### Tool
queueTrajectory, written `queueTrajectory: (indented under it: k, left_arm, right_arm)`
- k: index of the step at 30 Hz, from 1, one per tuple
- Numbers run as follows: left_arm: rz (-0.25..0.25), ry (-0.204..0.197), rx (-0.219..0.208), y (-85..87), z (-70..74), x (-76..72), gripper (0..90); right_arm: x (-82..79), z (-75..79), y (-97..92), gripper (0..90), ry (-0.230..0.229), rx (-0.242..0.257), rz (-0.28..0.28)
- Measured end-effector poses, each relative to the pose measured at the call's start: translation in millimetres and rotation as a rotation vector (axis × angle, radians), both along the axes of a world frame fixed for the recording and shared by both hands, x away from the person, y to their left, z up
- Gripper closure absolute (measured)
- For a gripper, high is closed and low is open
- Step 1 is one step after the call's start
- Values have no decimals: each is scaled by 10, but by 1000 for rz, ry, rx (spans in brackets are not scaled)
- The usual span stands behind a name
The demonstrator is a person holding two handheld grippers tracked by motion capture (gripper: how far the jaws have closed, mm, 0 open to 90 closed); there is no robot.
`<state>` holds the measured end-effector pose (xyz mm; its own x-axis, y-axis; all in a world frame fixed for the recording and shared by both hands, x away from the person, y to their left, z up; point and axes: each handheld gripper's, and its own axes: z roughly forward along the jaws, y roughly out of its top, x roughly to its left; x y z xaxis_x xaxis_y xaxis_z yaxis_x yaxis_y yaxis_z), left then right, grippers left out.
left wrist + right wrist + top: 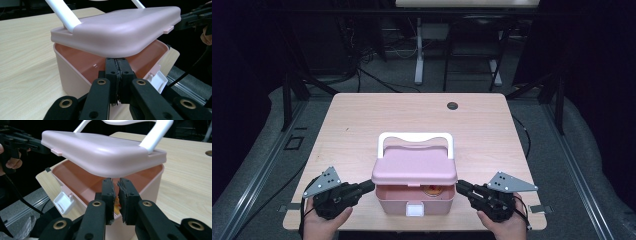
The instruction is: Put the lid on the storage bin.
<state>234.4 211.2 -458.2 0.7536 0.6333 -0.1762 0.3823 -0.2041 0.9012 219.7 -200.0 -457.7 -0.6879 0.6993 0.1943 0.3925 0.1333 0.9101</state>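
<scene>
A pale pink plastic box [414, 197] with rounded corners is seen near the front edge of the light wooden tabletop [362, 125], about midway between its left and right sides. Its matching pink lid [414, 167] is raised at the front and tilted, so that a gap is left above the box's front rim; the lid's back edge lies by the white hoop handle [415, 137], which stands upright behind it. A small white latch [414, 210] hangs open on the front wall. Something orange and red [431, 189] is glimpsed inside the box, too hidden to be identified.

The left tool [368, 186] is held at the lid's left edge, its tips set under the lid's underside, as is shown in the left gripper view [118, 62]. Its jaws are clenched together with nothing gripped between them. The right tool [460, 186] is placed likewise under the lid's right edge [115, 183]; its jaws are nearly together, with a narrow slit left between the pads and nothing clamped there. Each tool is held by a hand at the tabletop's near edge.
</scene>
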Motion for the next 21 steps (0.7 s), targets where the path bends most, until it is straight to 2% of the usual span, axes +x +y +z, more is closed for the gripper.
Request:
queueTrajectory:
  k: [3,4,7,8,21]
  left_arm:
    - [6,1,-1,1,-36,-8,897]
    - [-7,1,-4,5,-49,-6,898]
    - [-17,19,14,13,-70,-13,899]
    - [-16,15,4,11,-87,-12,899]
    - [-27,31,25,17,-184,-36,899]
  right_arm:
    - [-17,-16,-38,831,6,-2,-13]
    - [-19,-19,-50,844,6,-3,-16]
    - [-18,-18,-83,892,14,-8,-23]
    - [-14,-19,-93,897,15,-8,-27]
    - [94,23,-136,877,-11,16,-71]
